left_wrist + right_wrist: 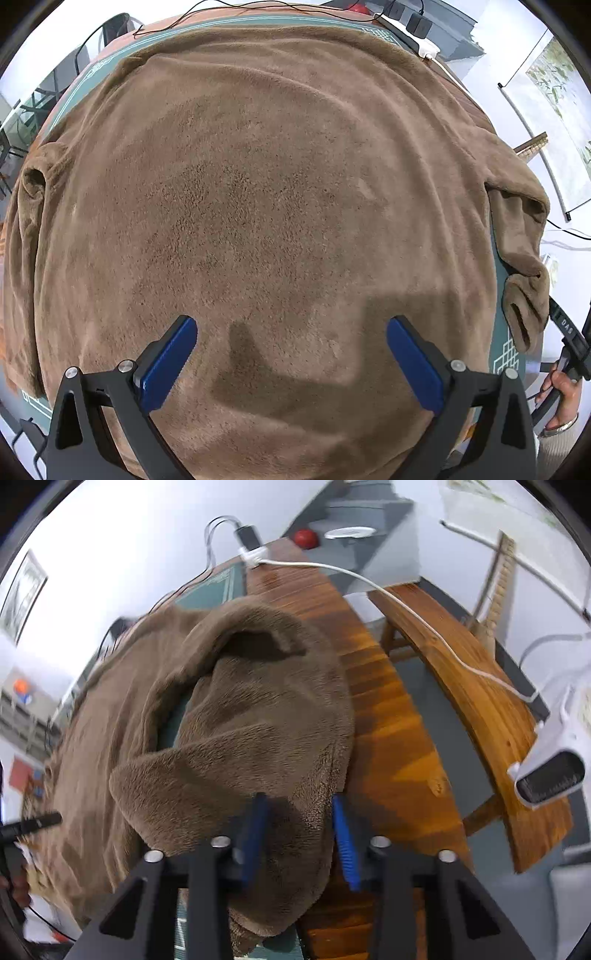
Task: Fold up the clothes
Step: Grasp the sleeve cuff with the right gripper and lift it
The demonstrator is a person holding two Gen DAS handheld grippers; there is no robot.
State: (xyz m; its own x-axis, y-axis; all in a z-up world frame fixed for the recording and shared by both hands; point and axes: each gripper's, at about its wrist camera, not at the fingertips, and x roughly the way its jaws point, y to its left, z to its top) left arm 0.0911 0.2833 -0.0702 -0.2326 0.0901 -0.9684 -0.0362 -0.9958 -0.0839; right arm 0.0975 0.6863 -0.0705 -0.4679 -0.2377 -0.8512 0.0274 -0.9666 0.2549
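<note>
Left wrist view looks almost straight down on a brown fleece garment [266, 192] spread flat over a teal mat [499, 325] on the table. The left gripper [291, 354] hangs over the fleece with its blue pads spread wide and nothing between them. At the right edge of this frame a sleeve [524, 258] lies bunched, its cuff gaping.

Right wrist view shows that sleeve [236, 738] heaped over the mat edge onto the wooden table [391, 716]. The right gripper [301, 834] has its pads drawn close on either side of a thick fold of the sleeve end. Whether they already pinch it is hard to say, as motion blur softens the contact.

By its look the fleece is soft, limp and fairly bulky. It should compress in the jaws and drape under its own weight, so a cuff or hem edge is the likely best hold, taken deep enough to catch both layers.

The garment's near hem is cut off by both grippers, and its collar is not identifiable.
</note>
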